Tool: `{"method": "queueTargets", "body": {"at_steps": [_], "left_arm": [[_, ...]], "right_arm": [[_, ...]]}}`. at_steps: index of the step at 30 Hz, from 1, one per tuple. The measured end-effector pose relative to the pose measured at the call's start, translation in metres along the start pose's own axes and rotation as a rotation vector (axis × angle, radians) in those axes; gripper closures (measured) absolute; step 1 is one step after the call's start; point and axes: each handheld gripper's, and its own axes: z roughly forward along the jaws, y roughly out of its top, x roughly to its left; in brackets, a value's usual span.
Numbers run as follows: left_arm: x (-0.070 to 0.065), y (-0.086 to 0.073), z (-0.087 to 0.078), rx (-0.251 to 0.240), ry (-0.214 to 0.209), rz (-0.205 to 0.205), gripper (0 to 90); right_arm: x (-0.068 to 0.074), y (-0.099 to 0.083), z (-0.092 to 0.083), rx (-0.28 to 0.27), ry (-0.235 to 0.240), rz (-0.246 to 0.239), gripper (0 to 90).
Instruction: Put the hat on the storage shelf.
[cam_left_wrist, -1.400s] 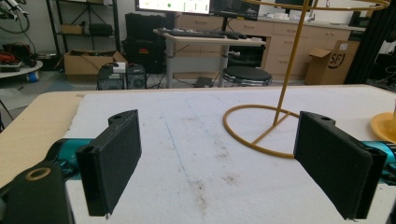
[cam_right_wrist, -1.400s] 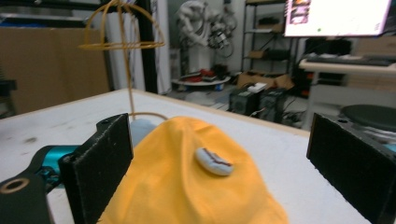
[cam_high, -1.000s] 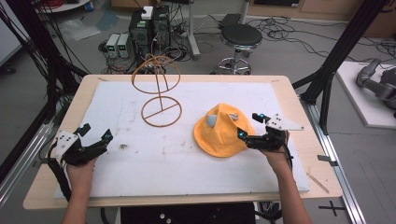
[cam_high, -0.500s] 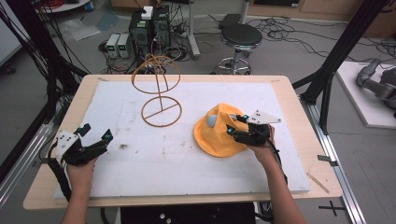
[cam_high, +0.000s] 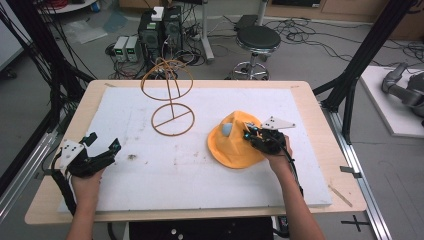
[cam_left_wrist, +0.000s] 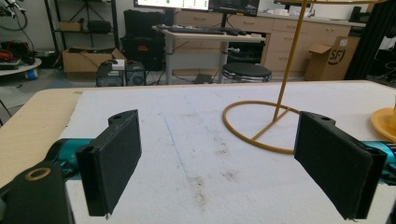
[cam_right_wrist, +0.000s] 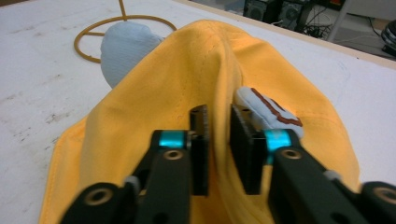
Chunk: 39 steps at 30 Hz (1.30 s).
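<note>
A yellow fabric hat (cam_high: 232, 150) lies on the right half of the white board. My right gripper (cam_high: 248, 136) sits at its right edge. In the right gripper view its jaws have just been closing, and my right gripper (cam_right_wrist: 218, 116) now pinches a raised ridge of the yellow hat (cam_right_wrist: 196, 70) between its pads. A light blue patch (cam_right_wrist: 123, 46) and a white badge with a brown outline (cam_right_wrist: 268, 109) show on the hat. My left gripper (cam_high: 104, 141) rests at the board's left edge, my left gripper (cam_left_wrist: 218, 126) wide open with nothing between its pads.
A tan wire hat stand (cam_high: 170, 100) rises at the back middle of the white board (cam_high: 150, 170); its ring base (cam_left_wrist: 261, 135) lies ahead of the left gripper. Beyond the table are a black stool (cam_high: 256, 40) and electronics boxes (cam_high: 160, 30). Black frame posts flank the table.
My right gripper moved left onto the hat's edge and its jaws went from wide apart to closed on a fold of the fabric. The left gripper stayed put.
</note>
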Motion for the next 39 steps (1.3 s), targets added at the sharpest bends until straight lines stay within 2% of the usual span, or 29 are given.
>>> {"method": "queueTargets", "body": {"at_steps": [3,6,13,16,21,26,27,34,39], "left_arm": [[0.0,0.0,0.0,0.002,0.0,0.001,15.4],[0.0,0.0,0.0,0.002,-0.002,0.002,15.4],[0.0,0.0,0.0,0.002,0.0,0.001,15.4],[0.0,0.0,0.0,0.002,-0.001,0.003,15.4],[0.0,0.0,0.0,0.0,-0.002,0.002,15.4],[0.0,0.0,0.0,-0.002,-0.002,0.002,15.4],[0.0,0.0,0.0,-0.001,-0.002,0.003,15.4],[-0.001,0.0,0.0,-0.002,-0.002,0.001,15.4],[-0.001,0.0,0.0,-0.002,-0.003,0.001,15.4]], "right_arm": [[-0.001,-0.001,-0.001,-0.001,-0.008,0.013,88.1],[0.001,-0.001,0.0,-0.003,-0.024,-0.003,88.6],[0.002,0.001,-0.004,-0.036,-0.038,0.011,88.6],[0.001,0.006,-0.011,-0.081,-0.035,0.034,88.6],[0.004,0.014,-0.022,-0.159,-0.063,0.026,88.6],[0.005,0.023,-0.03,-0.216,-0.066,0.035,88.6],[0.005,0.029,-0.034,-0.251,-0.064,0.045,88.6],[0.01,0.051,-0.046,-0.342,-0.06,0.047,88.6],[0.015,0.068,-0.053,-0.402,-0.073,0.027,88.6]]}}
